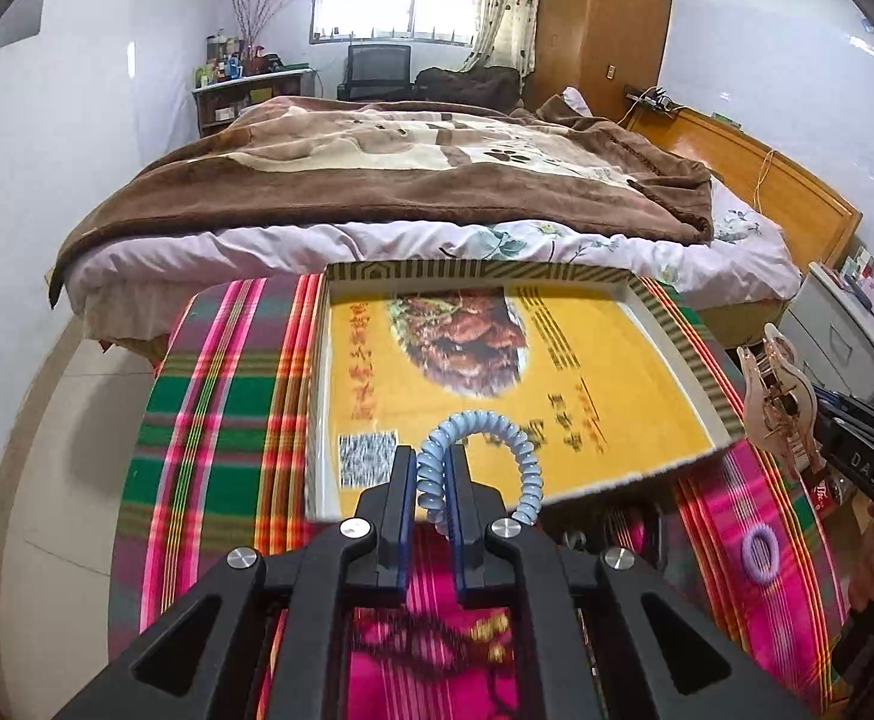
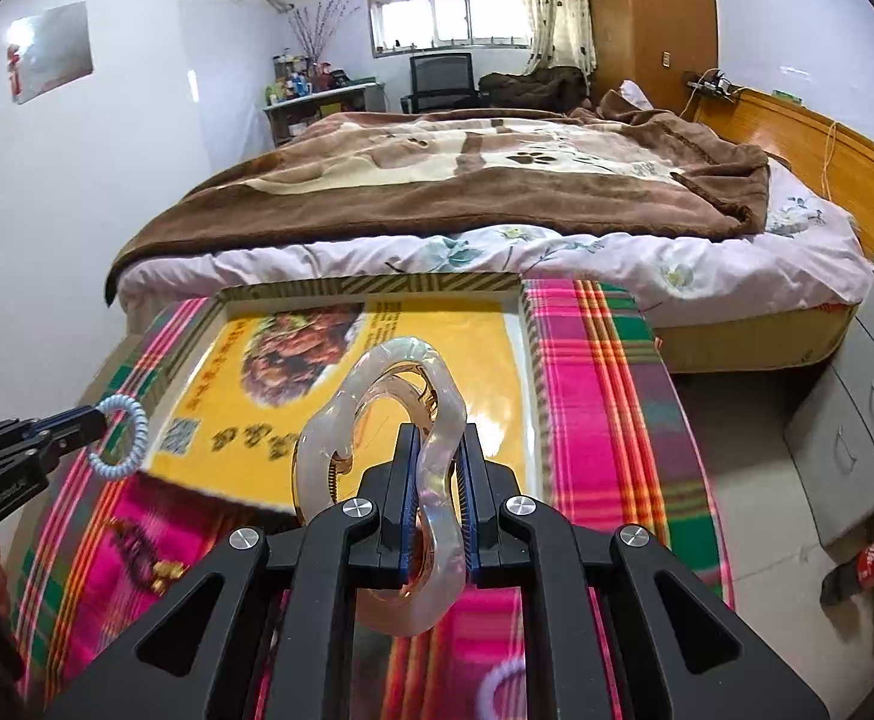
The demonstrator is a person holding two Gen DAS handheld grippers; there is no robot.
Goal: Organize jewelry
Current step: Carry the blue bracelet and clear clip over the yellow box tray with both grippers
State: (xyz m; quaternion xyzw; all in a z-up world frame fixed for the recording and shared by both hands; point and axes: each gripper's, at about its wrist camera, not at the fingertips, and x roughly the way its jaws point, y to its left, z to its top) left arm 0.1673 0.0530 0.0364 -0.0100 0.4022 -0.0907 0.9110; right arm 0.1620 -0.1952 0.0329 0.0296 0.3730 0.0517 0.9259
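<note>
My left gripper [image 1: 431, 462] is shut on a light blue spiral hair tie [image 1: 496, 438] and holds it above the near edge of a shallow yellow box [image 1: 556, 360]. It also shows in the right wrist view [image 2: 119, 438]. My right gripper [image 2: 437, 450] is shut on a translucent pink hair claw clip [image 2: 389, 414], held above the box's [image 2: 484, 348] near edge. The clip also shows in the left wrist view [image 1: 778, 396]. A purple hair ring [image 1: 759, 547] and a dark beaded bracelet [image 2: 143, 546] lie on the plaid cloth.
The box sits on a pink and green plaid cloth [image 1: 215, 420] over a low table. A bed with a brown blanket [image 1: 377, 168] stands right behind it. Grey drawers [image 2: 856, 408] and a cola bottle [image 2: 868, 564] are at the right.
</note>
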